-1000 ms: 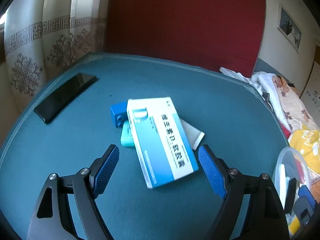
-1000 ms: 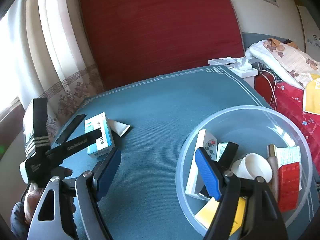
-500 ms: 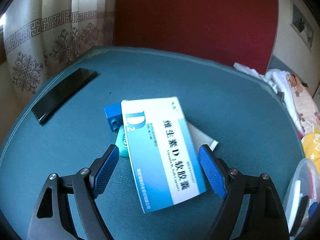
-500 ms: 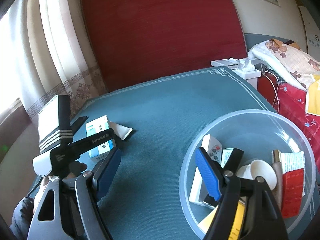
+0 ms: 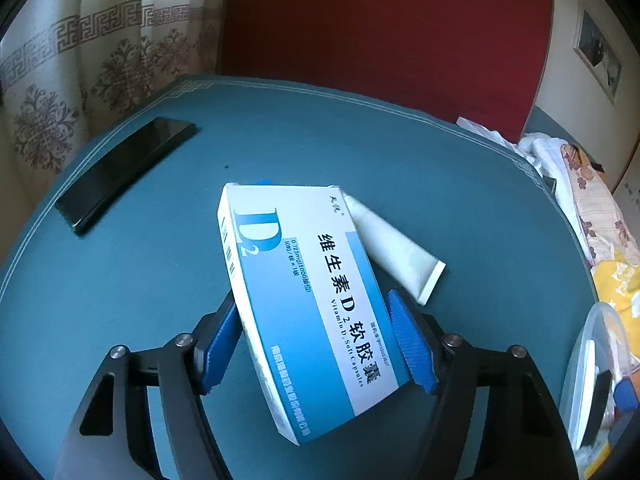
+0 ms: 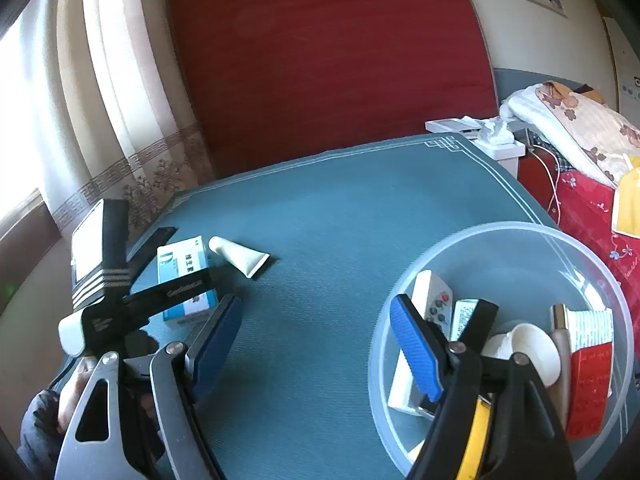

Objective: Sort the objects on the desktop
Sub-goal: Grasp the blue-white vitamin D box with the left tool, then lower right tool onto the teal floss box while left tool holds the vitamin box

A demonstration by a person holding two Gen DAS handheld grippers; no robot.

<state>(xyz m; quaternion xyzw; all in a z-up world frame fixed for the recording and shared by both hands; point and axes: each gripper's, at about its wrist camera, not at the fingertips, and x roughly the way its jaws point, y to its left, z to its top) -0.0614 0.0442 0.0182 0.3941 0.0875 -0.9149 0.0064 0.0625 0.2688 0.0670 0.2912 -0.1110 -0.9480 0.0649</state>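
Observation:
A blue and white vitamin D2 medicine box (image 5: 304, 296) lies on the teal table, tilted over other items. My left gripper (image 5: 316, 344) has its blue pads against both long sides of the box. The box also shows in the right wrist view (image 6: 184, 276), with the left gripper's black body across it. A white tube (image 5: 396, 252) lies beside the box, partly under it. My right gripper (image 6: 316, 348) is open and empty, above the table next to a clear plastic bowl (image 6: 472, 240).
A black phone (image 5: 124, 168) lies at the table's far left. The bowl holds a remote, a white cup, a red and white box and other items; its rim shows in the left wrist view (image 5: 576, 364). Bedding lies to the right, curtains to the left.
My left gripper has moved forward over the medicine box and its pads have closed from wide open onto the box's sides. The right gripper has stayed open and shifted only slightly.

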